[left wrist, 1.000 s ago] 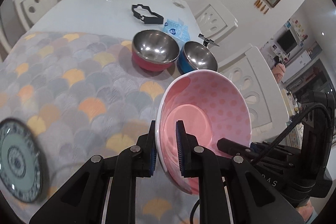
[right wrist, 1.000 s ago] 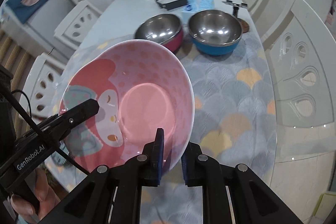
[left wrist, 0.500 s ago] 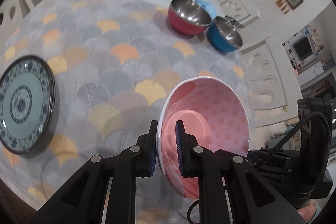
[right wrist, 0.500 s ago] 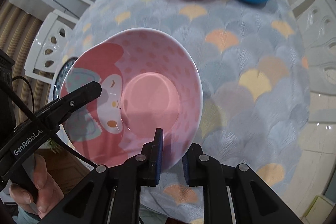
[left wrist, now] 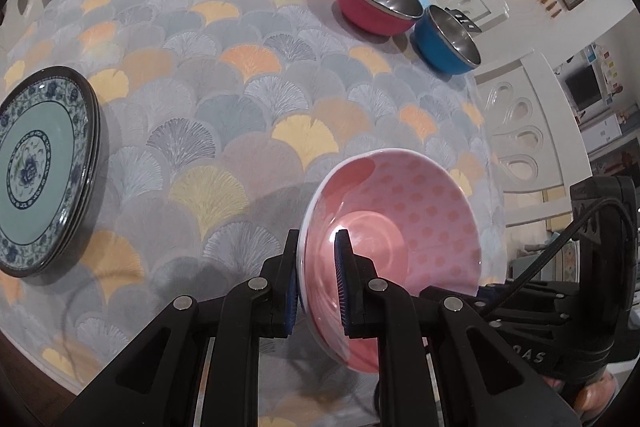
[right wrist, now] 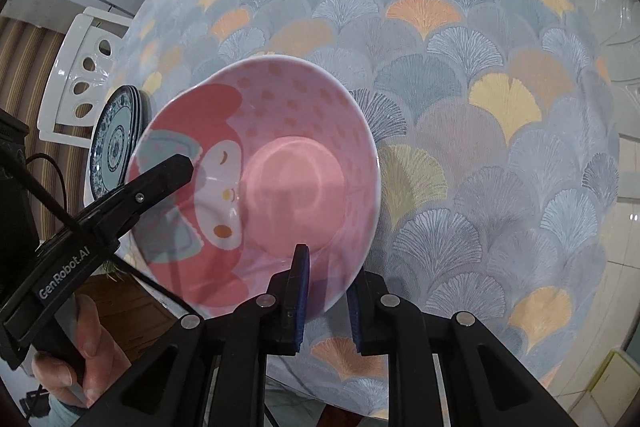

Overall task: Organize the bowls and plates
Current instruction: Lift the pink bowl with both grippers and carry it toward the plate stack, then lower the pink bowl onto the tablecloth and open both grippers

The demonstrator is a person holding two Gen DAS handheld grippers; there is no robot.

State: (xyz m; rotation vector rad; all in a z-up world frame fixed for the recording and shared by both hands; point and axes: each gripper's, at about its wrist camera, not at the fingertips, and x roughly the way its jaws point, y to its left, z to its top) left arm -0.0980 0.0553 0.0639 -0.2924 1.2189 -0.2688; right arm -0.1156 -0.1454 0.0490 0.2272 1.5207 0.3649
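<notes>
Pink bowl [left wrist: 404, 227]: judged rigid, glossy, slippery and breakable; best taken by the rim wall. Pink interior with dots and a cartoon face, white rim. Held lower centre of both views, above the fan-patterned cloth [left wrist: 240, 99]. Left gripper [left wrist: 318, 271] is clamped on one rim edge; right gripper [right wrist: 326, 291] is clamped on the opposite.

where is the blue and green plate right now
The plate lies at the left edge of the left wrist view, on the patterned tablecloth, left of the pink bowl and apart from it.
</notes>
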